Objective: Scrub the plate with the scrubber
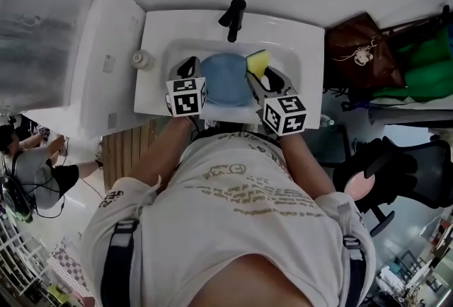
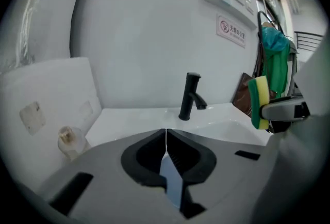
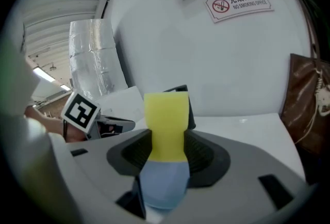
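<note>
1. Fingers [image 2: 147,158] of the left gripper [image 2: 166,138] are clenching the thin rim of the blue plate [image 1: 225,79] on its left side. They are steadying it inside the white sink basin [image 1: 159,37], just in front of the black faucet [image 1: 233,18].
2. Across the basin, the right gripper [image 3: 167,138] is squeezing the yellow-and-green scrubber [image 3: 166,114]. The sponge is standing out past the fingertips, with its long axis running along the fingers.
3. In the head view, the scrubber is sitting at the plate's far-right edge. The plate's open face is lying to the left of it, between the two grippers. No view is showing whether sponge and plate are already touching or just apart.
4. Judging from this layout, the coming stroke is depending on the right gripper, the one nearer the work. It is probably going to need to carry the scrubber down and leftward across the plate's face, towards the left gripper. The left gripper is serving only as the anchor on the opposite rim.
</note>
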